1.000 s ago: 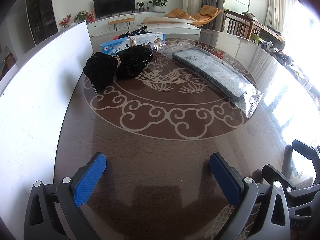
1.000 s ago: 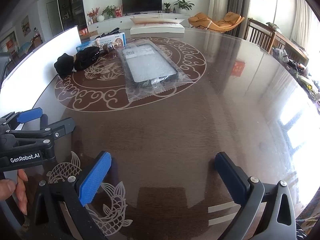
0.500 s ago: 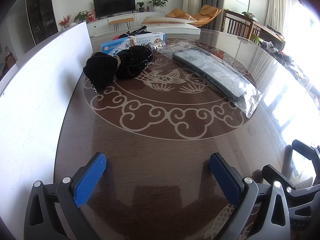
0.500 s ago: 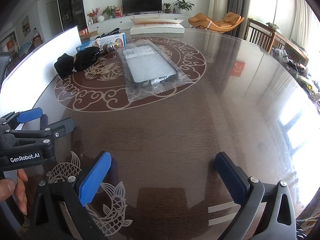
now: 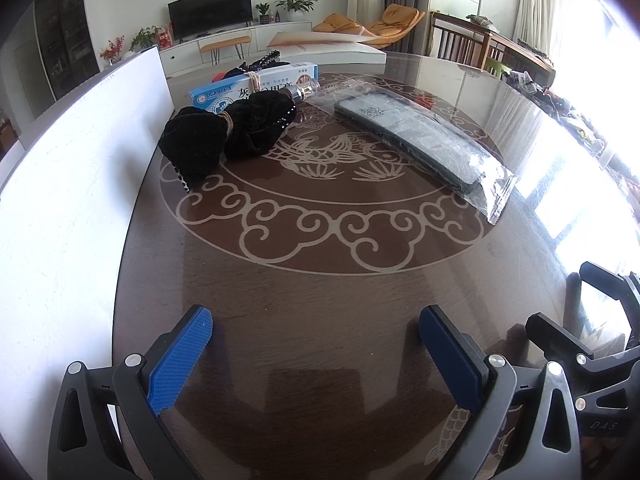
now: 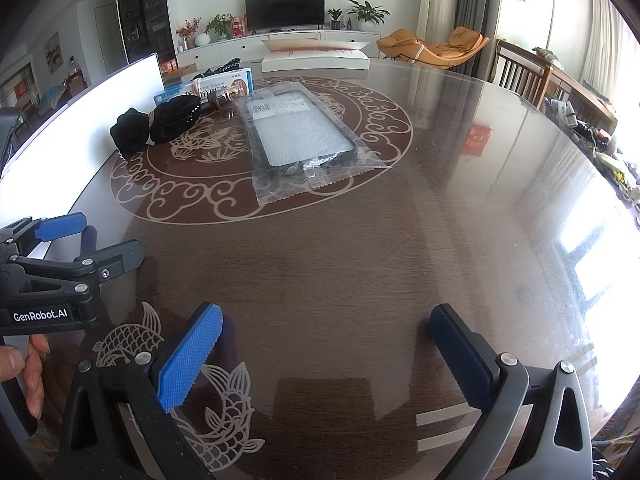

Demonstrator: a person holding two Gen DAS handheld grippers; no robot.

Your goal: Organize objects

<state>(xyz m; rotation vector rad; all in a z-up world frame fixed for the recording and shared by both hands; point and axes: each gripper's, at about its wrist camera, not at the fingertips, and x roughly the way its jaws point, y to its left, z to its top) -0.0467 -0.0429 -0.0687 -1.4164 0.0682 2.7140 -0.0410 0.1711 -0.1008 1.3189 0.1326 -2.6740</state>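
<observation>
A flat dark pad in a crinkly clear plastic bag [image 6: 298,142] lies on the swirly ring pattern in the middle of the shiny brown round table [image 6: 360,264]. Just left of it sits a soft, fuzzy black cloth bundle [image 5: 228,136], touching a long blue and white box [image 5: 256,84], with a tall white board [image 5: 60,184] beside them. The left gripper [image 5: 316,338] and right gripper [image 6: 326,336] sit low near the table's close edge, well apart from those things, each with bumpy blue pads spread wide and holding nothing.

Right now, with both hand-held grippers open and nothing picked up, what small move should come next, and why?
Probably ease the right hand-held gripper forward toward the bagged phone case. It is open and empty, and the case lies flat, nearest, apart from the black velvet bow. The left hand-held gripper is open too.
</observation>
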